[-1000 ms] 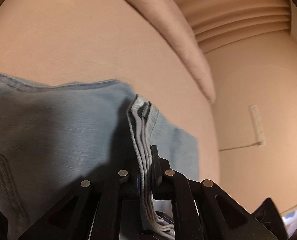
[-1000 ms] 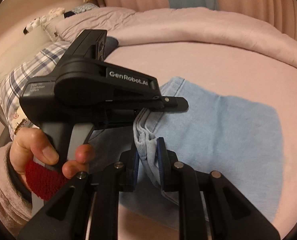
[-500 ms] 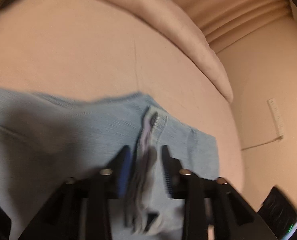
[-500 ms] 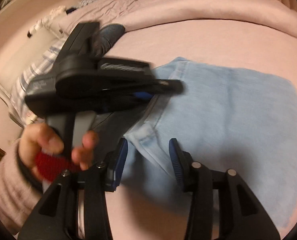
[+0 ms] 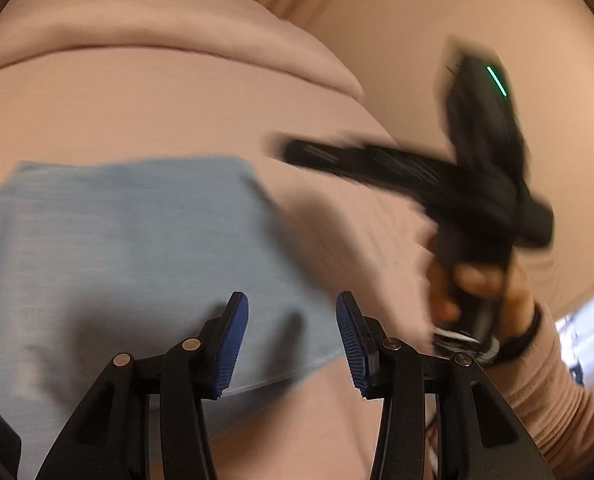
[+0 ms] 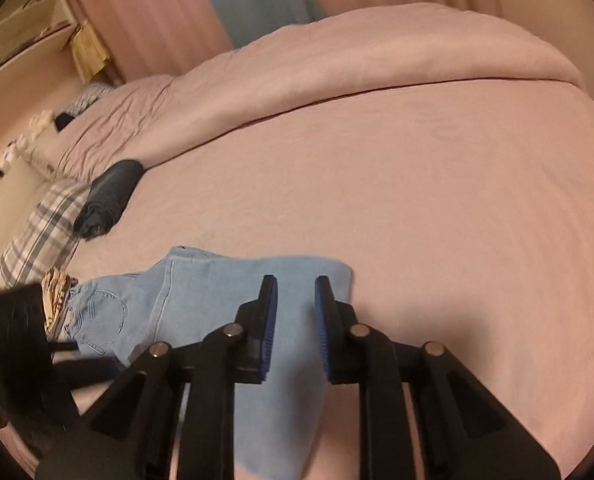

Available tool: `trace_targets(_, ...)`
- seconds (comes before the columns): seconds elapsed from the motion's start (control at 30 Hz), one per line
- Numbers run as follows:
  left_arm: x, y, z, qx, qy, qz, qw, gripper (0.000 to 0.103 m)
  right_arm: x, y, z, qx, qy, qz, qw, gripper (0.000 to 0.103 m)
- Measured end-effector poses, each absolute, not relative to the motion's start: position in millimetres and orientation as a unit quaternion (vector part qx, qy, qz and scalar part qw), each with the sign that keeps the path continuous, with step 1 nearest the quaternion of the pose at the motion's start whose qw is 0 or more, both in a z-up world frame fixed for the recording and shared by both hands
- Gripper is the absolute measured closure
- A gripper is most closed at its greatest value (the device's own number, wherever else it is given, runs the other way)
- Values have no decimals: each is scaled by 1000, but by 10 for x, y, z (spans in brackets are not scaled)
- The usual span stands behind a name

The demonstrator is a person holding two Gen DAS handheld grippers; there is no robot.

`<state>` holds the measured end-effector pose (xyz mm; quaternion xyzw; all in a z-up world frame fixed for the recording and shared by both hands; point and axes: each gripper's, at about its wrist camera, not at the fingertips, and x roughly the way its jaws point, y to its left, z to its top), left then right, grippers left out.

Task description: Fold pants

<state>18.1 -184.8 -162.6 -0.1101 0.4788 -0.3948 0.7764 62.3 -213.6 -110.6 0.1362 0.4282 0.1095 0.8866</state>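
Light blue jeans (image 5: 117,260) lie folded flat on the pink bed sheet (image 6: 417,200). My left gripper (image 5: 292,340) hovers above their near edge, its jaws opening with nothing between the blue pads. In the right wrist view the jeans (image 6: 201,296) show a back pocket at the left. My right gripper (image 6: 296,324) hangs over the folded leg part, jaws closing, a gap still between the pads and no cloth in it. The right gripper's blurred body (image 5: 477,184), held by a hand (image 5: 469,284), shows at the right of the left wrist view.
A bunched pink duvet (image 6: 337,68) runs along the far side of the bed. A dark rolled garment (image 6: 109,200) and a plaid pillow (image 6: 41,232) lie at the left, with a patterned cloth (image 6: 57,296) by the jeans' waist. Curtains (image 6: 157,12) hang behind.
Both grippers were shut on the jeans' layered edge; they let go and pulled up and away. The jeans now lie folded on the sheet, and the right jaws have narrowed again.
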Motion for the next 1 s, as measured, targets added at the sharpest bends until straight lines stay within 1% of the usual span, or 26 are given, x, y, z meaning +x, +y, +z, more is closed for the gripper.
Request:
trace_targets(0.13,93,-2150,-1917,-81,496,-392,770,59,938,-2060,-1394,93,467,113,872,88)
trace_targets(0.17,58,-2161,-2002,-75,496,-384,775,59,1046,-1979,-1525,81,491,111,860,89)
trace_targets(0.23,0,-2125,-2025,-80,480,-384,785,59,1153,-1961,-1723,75,521,117,843,92)
trace_targets(0.3,-10,-2076,-2038,-89,484,-384,781,59,1122,-1991,-1751,64,515,125,845,92)
trace_targets(0.4,49,-1985,-1995,-104,499,-386,769,59,1081,-2037,-1689,77,516,125,844,93)
trace_targets(0.43,74,-1888,-1947,-118,499,-385,767,59,1043,-2054,-1636,82,511,118,847,88)
trace_targets(0.47,83,-1771,-1882,-129,489,-377,776,59,977,-2045,-1564,84,499,118,854,84)
trace_targets(0.57,105,-1393,-1739,-140,450,-345,812,59,667,-2050,-1352,90,468,140,868,85)
trace_targets(0.67,148,-924,-1807,-168,451,-286,829,59,390,-1957,-1298,81,464,144,870,84)
trace_targets(0.77,128,-561,-2074,-197,481,-236,821,59,139,-1828,-1349,64,473,147,866,85)
trace_targets(0.8,77,-494,-2128,-214,478,-244,816,61,29,-1764,-1388,55,477,148,865,85)
trace_targets(0.87,35,-370,-2207,-242,465,-250,815,70,-101,-1725,-1505,39,489,146,859,85)
trace_targets(0.9,17,-339,-2235,-247,465,-247,814,70,-160,-1735,-1633,30,500,143,854,85)
trace_targets(0.93,21,-321,-2253,-252,464,-247,813,70,-224,-1687,-1733,15,491,136,860,85)
trace_targets(1.0,-2,-287,-2250,-254,468,-247,810,70,-226,-1598,-1740,-6,461,131,878,85)
